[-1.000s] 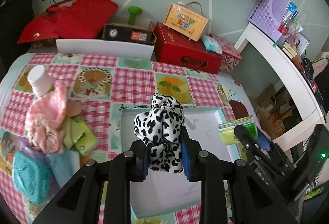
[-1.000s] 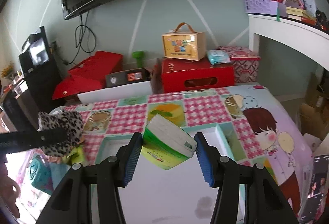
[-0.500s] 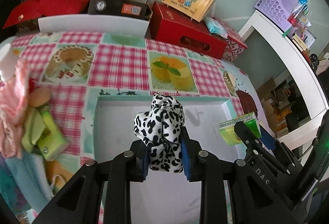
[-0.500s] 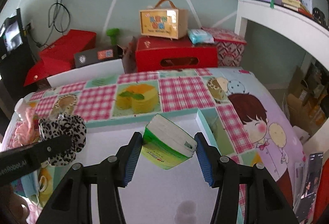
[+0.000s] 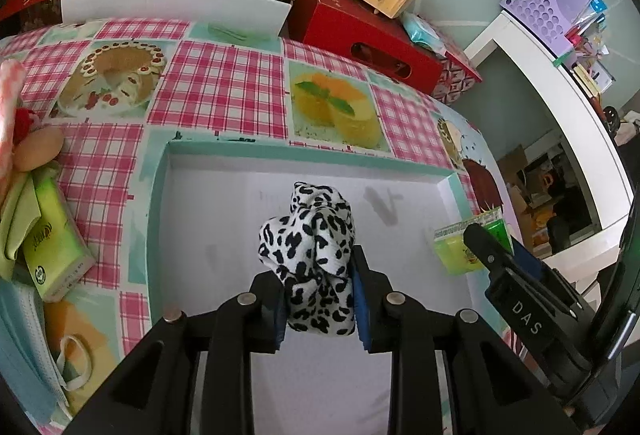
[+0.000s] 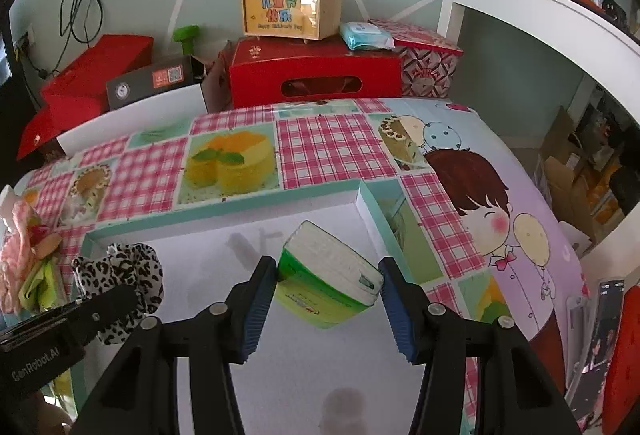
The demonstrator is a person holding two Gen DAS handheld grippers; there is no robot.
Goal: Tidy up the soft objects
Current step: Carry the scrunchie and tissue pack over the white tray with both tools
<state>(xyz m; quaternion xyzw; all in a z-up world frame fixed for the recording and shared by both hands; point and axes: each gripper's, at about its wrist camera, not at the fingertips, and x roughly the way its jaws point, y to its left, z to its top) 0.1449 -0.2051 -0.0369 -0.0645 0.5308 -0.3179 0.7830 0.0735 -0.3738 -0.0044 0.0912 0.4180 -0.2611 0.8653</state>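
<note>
Left gripper point(image 5: 319, 299) pinches the leopard-print fabric scrunchie point(image 5: 312, 255); right gripper point(image 6: 328, 299) clamps the green tissue pack point(image 6: 328, 285). Both hang above the white shallow tray point(image 5: 400, 167). Lower first, then release gently, well apart.

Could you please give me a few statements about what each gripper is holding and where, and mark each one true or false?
1. The left gripper is shut on the leopard-print cloth. True.
2. The right gripper is empty. False: it grips the green tissue pack.
3. Both held items hang over the white tray. True.
4. The tray already holds a pink cloth. False: the pink cloth lies outside, left of the tray.
</note>
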